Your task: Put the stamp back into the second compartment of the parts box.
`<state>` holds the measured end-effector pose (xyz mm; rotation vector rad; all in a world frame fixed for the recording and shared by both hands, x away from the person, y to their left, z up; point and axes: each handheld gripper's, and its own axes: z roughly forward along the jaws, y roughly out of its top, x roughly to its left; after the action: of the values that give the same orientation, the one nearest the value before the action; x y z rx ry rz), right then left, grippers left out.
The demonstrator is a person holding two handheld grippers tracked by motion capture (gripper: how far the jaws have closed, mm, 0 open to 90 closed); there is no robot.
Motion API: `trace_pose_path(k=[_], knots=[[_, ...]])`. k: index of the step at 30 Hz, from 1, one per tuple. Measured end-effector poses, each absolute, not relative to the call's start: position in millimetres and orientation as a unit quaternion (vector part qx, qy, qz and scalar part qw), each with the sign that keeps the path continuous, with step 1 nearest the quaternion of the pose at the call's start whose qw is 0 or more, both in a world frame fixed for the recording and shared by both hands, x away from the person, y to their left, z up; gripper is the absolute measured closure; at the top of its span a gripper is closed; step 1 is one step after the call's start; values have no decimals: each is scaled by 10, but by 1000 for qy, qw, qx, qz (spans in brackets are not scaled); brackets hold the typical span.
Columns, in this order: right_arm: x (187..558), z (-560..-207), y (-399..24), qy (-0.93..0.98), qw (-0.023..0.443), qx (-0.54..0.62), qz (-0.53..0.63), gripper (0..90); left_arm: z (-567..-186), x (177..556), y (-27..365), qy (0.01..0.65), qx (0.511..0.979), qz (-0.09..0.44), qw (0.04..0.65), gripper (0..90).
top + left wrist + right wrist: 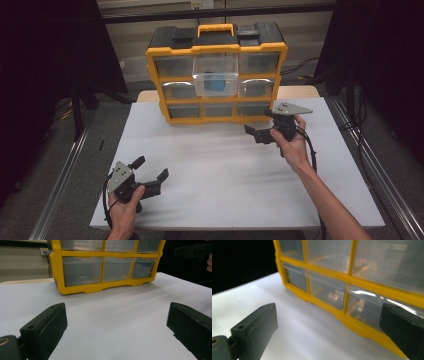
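While standing at the upper centre of the high view, the yellow organiser [216, 75] is presenting one clear drawer [215, 76] pulled out of its middle column, with a blue object [216, 82] lying inside. At centre right, the right hand-held gripper [263, 132] is hovering released, just beside the organiser's lower right corner, its jaws wide apart and holding nothing. At lower left, the left hand-held gripper [151, 169] is resting released over the white tabletop [225, 170], well apart from the organiser. Judged from this, an approach step is in hand; the next move calls for raising the right jaws to the protruding drawer.
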<state>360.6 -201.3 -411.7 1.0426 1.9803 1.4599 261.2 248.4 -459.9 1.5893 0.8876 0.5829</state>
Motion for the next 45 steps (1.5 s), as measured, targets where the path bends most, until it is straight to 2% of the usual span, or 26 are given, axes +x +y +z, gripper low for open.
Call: trace_pose_path(k=[12, 23, 31, 32, 34, 41, 42, 43, 44, 45], knots=[[3343, -4400, -2243, 702, 247, 417, 522, 16, -4603, 2606, 2487, 384, 674, 248, 580, 36], [2952, -4385, -2416, 691, 275, 409, 528, 32, -4608, 2605, 2531, 385, 680, 258, 569, 38], [2727, -4486, -2669, 673, 272, 436, 531, 27, -4607, 2597, 2523, 386, 676, 257, 573, 38], [2701, -4491, -2699, 671, 272, 441, 530, 23, -4613, 2596, 2485, 399, 656, 253, 589, 38], [2640, -4494, -2746, 664, 274, 450, 530, 23, -4603, 2592, 2517, 386, 673, 261, 574, 37], [2420, -4510, -2897, 656, 287, 469, 517, 17, -4610, 2582, 2528, 385, 676, 265, 570, 36], [2390, -4517, -2922, 656, 290, 475, 510, 12, -4611, 2577, 2529, 387, 675, 265, 570, 36], [2367, -4523, -2950, 658, 290, 478, 504, 13, -4616, 2573, 2488, 399, 655, 259, 587, 36], [2337, -4527, -2979, 656, 292, 479, 505, 15, -4609, 2565, 2534, 383, 679, 264, 568, 36], [2300, -4530, -3007, 650, 295, 484, 506, 13, -4607, 2557, 2529, 382, 678, 267, 568, 36]])
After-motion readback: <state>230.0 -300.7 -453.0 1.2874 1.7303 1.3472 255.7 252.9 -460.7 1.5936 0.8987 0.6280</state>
